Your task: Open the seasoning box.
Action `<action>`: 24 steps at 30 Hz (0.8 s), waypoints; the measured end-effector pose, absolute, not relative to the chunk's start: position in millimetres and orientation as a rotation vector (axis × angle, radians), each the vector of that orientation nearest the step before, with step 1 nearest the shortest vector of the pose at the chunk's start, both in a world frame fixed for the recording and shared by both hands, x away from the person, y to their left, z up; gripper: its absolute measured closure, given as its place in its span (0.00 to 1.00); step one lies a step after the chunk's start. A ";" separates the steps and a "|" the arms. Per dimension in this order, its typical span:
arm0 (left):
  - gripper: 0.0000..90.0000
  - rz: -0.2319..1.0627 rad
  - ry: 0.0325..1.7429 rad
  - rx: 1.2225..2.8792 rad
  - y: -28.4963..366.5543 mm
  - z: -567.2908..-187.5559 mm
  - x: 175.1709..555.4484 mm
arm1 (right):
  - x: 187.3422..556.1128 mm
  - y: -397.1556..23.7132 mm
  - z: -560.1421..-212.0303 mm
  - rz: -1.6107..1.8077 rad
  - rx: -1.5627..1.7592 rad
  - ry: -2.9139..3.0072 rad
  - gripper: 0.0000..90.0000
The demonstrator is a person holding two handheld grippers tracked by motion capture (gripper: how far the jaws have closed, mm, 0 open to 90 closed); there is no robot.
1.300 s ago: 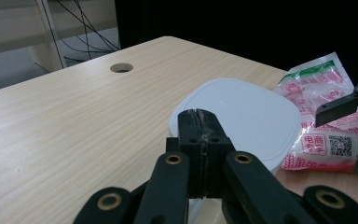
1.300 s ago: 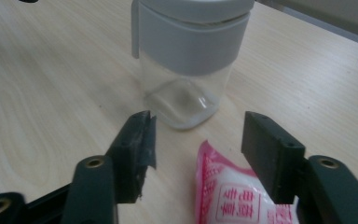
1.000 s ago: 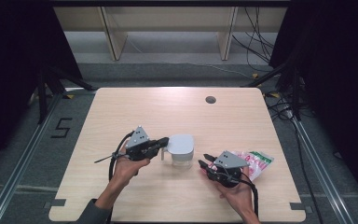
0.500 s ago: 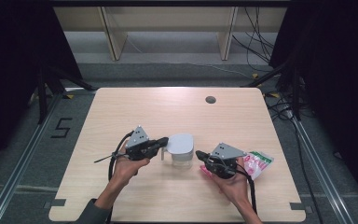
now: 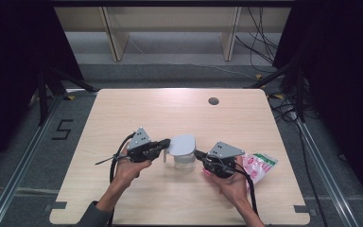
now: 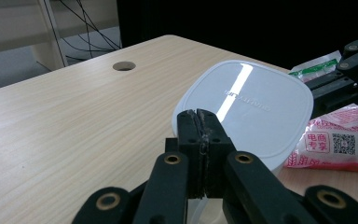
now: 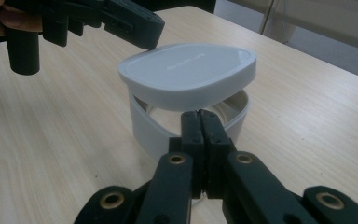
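The pale wooden desk [image 5: 137,113] carries everything, with a small round cable hole [image 5: 213,100] near its far edge. Near the front middle stands a translucent white plastic container [image 5: 185,161], and its white rounded-square lid [image 5: 183,144] sits raised and tilted over the rim, with a gap under it on the side that the right gripper view shows. To the container's right, close by, lies a pink and white printed plastic packet [image 5: 260,163] with a green strip at one end. The left gripper [image 5: 163,143] reaches in from the left, its jaws pressed together at the lid's near edge; whether they pinch that edge I cannot tell. The right gripper [image 5: 199,154] comes from the right, its jaws closed with nothing visible between them, tips at the container's rim just under the lid.
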State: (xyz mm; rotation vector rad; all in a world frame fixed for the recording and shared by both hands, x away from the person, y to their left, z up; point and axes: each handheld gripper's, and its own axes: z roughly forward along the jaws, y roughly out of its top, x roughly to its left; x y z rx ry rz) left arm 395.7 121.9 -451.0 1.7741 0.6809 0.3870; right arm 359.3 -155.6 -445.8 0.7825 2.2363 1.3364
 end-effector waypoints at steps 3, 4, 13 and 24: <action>0.94 0.385 0.683 1.773 122.3 -449.0 394.2 | 359.3 -153.9 -443.7 1.339 0.763 2.238 1.00; 0.93 0.392 0.689 1.770 122.9 -448.0 393.8 | 358.6 -153.0 -443.4 1.340 0.773 2.247 1.00; 0.65 0.417 0.670 1.767 135.9 -434.0 382.0 | 362.0 -143.0 -440.0 1.351 0.734 2.225 1.00; 0.39 0.407 0.725 1.829 144.5 -443.3 362.9 | 364.0 -127.1 -432.7 1.363 0.691 2.222 1.00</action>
